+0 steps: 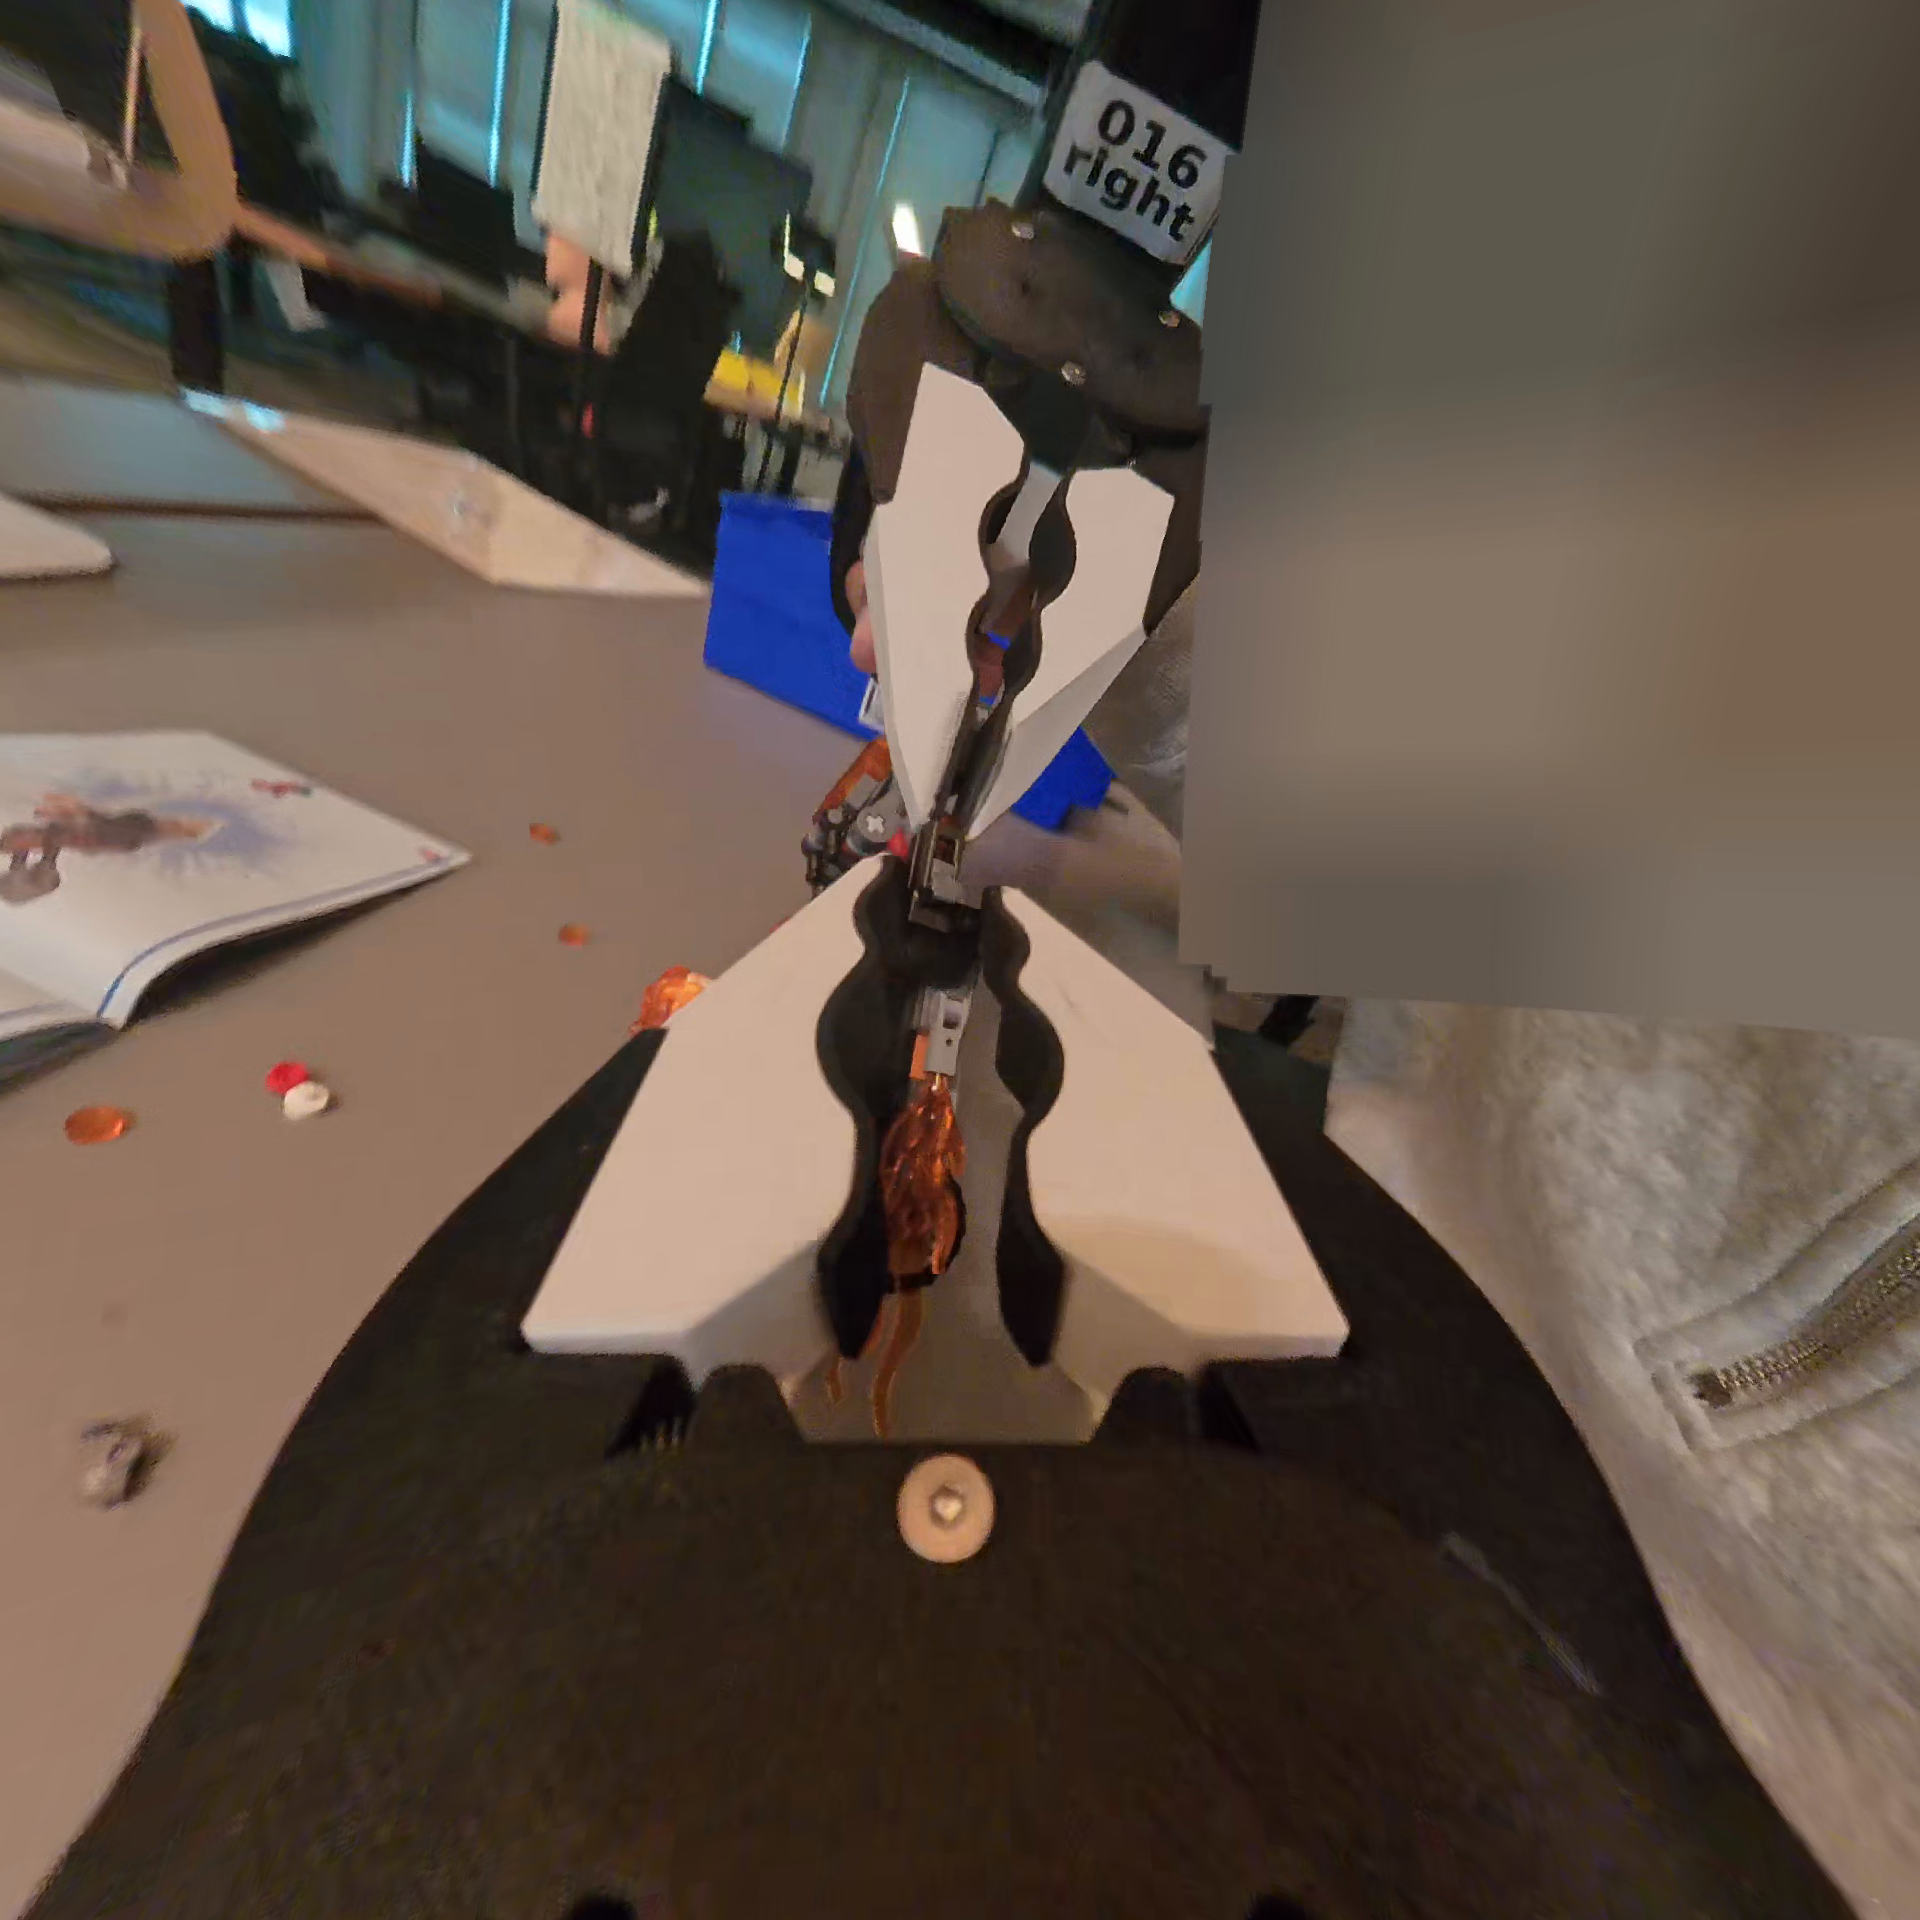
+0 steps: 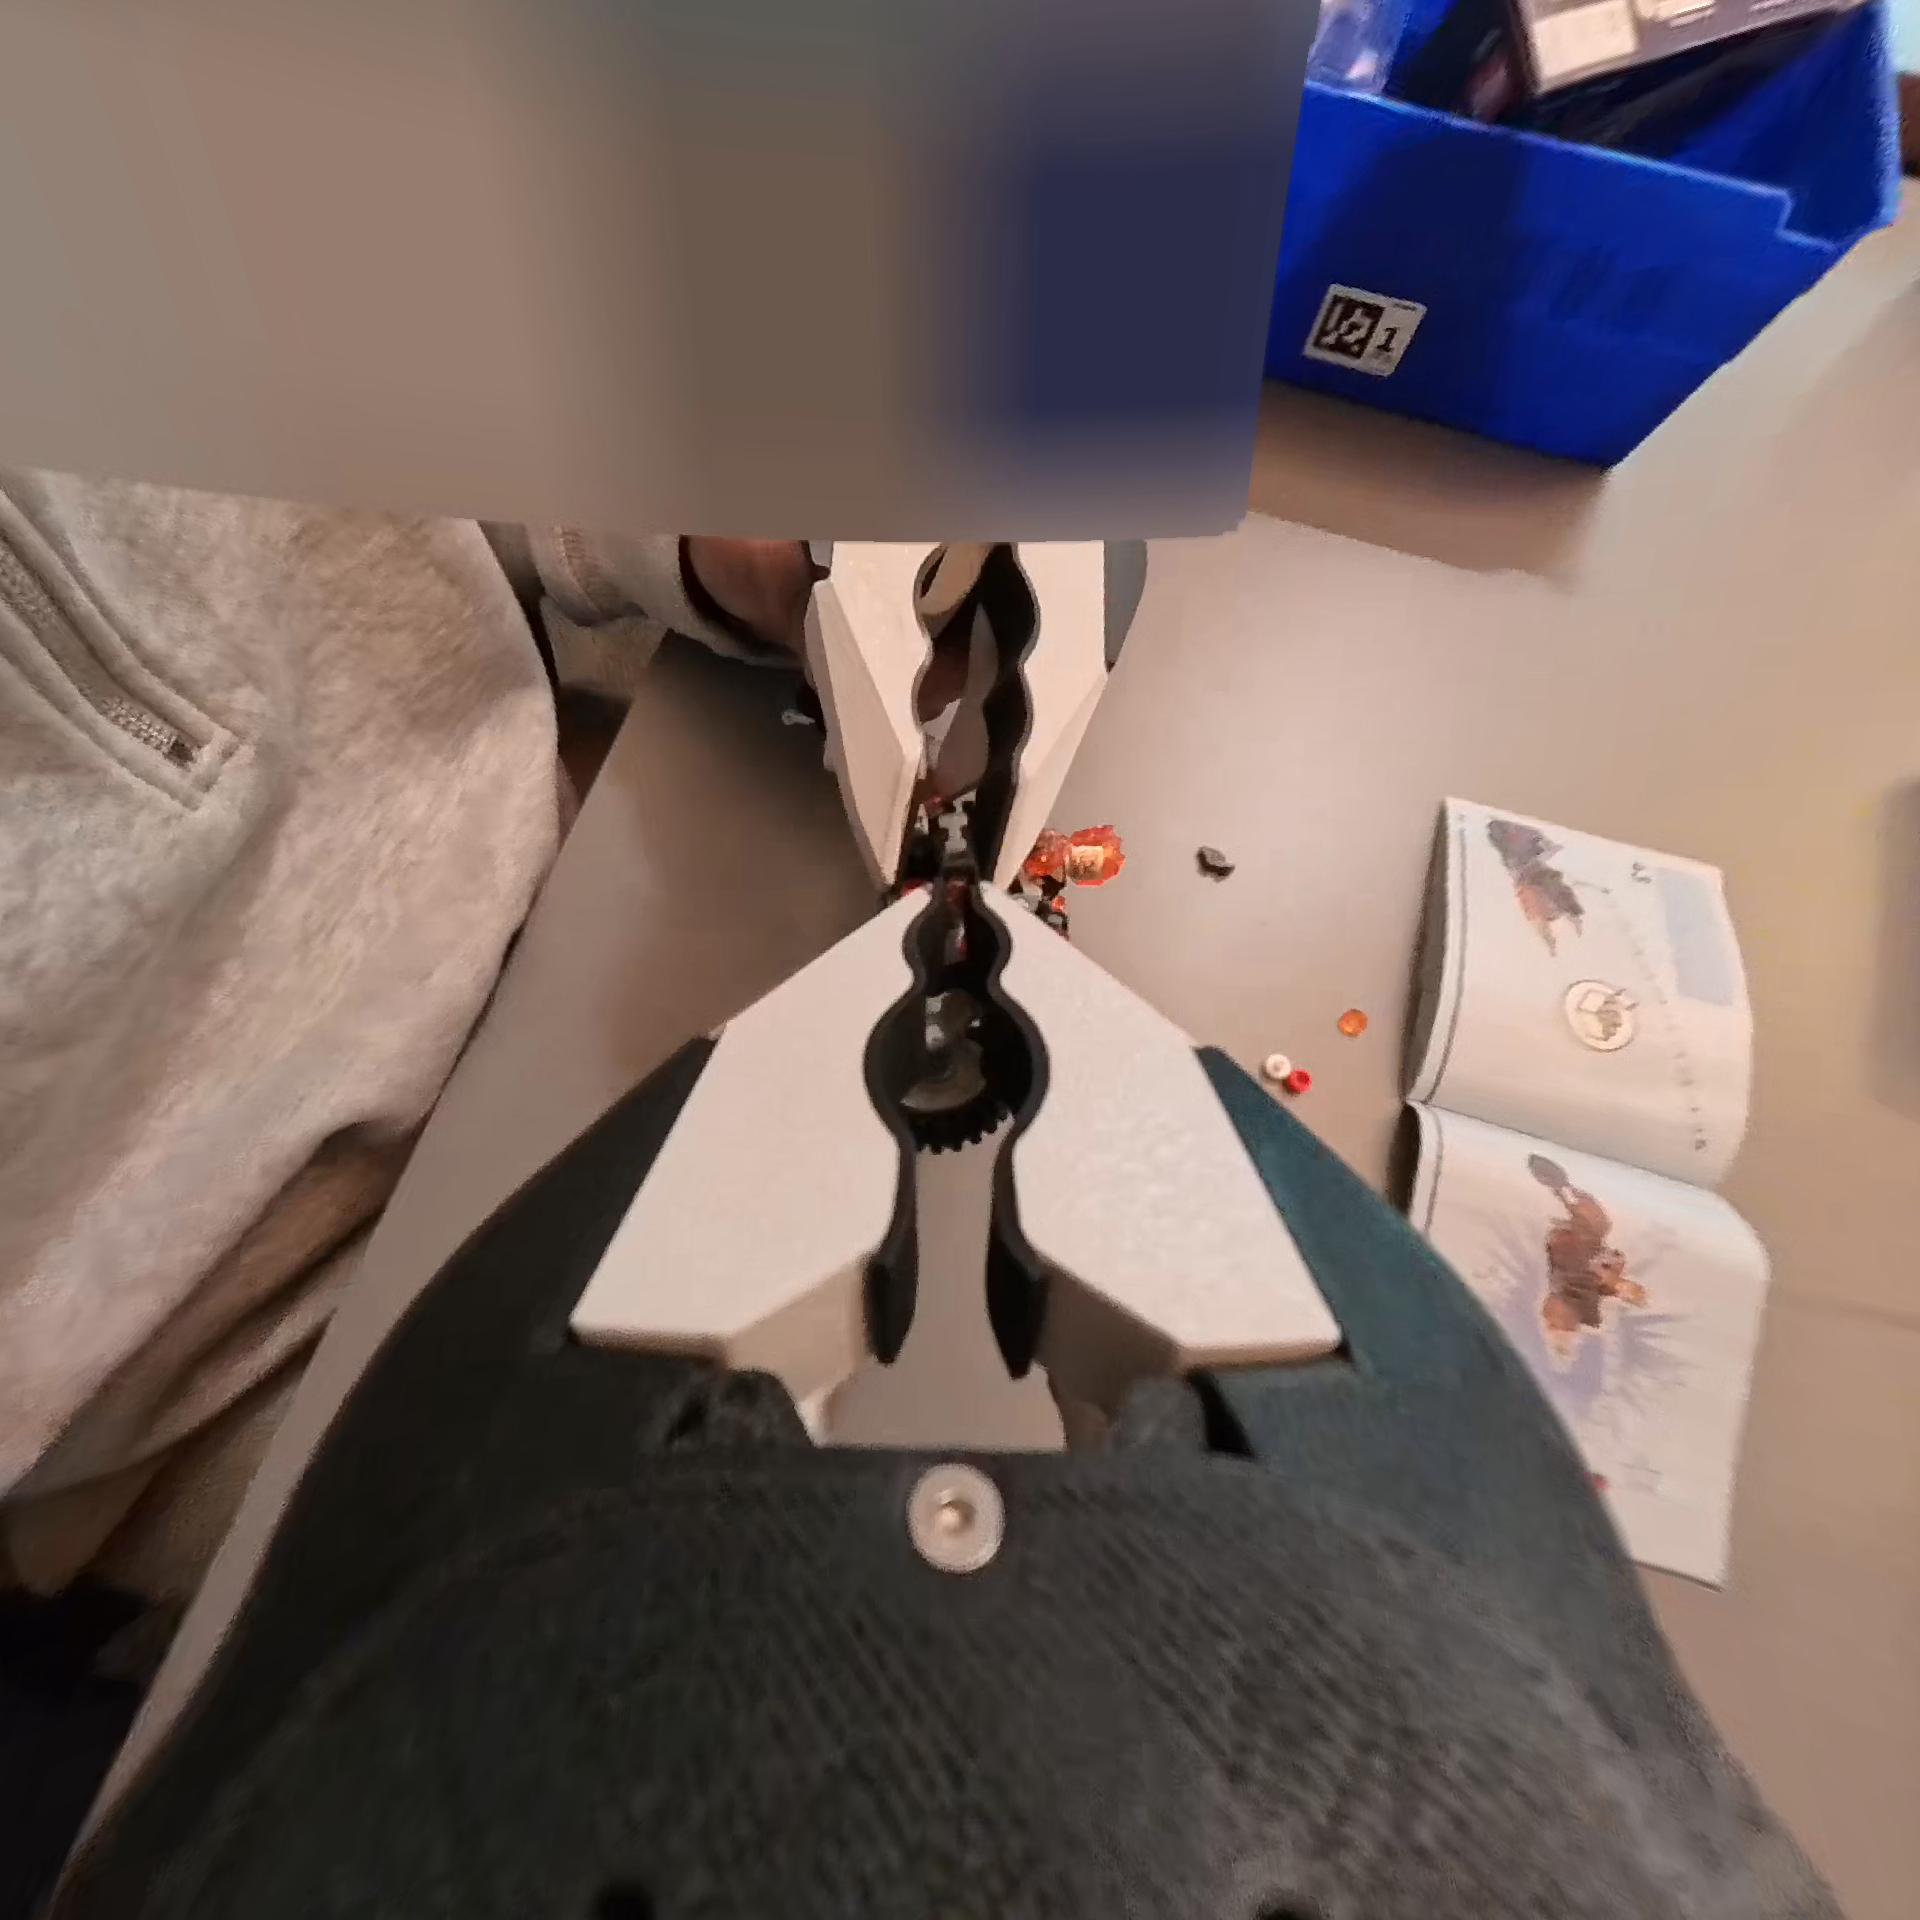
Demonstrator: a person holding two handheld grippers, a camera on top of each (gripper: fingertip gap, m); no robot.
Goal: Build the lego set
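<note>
Left wrist view: the left gripper [image 1: 925, 914] is closed narrow on a slim lego assembly [image 1: 940, 1023] that runs lengthwise down the channel between its white fingers [image 1: 727, 1164]. Its long axis follows the fingers, with a grey connector near the tips and a translucent orange flame piece [image 1: 920, 1195] trailing back toward the camera. Tip to tip, the right gripper [image 1: 940, 821] comes down from above, clamped on the far end of the same build. Loose orange, red and white bits [image 1: 296, 1089] dot the grey table [image 1: 416, 1039]; an open instruction booklet [image 1: 187, 862] lies left, and a blue bin [image 1: 779, 613] sits behind, partly hidden by the right gripper.

Right wrist view: the right gripper [image 2: 956, 904] pinches the assembly [image 2: 951, 1013] along its fingers, and here a black gear [image 2: 961, 1127] shows in the round hollow, unseen from the other side. The flame piece is hidden. The left gripper [image 2: 951, 847] meets it head-on, closed on the build. The booklet [image 2: 1579, 1143] lies right, the bin [image 2: 1558, 270] top right, and a pale fleece jacket [image 2: 229, 883] fills the left
</note>
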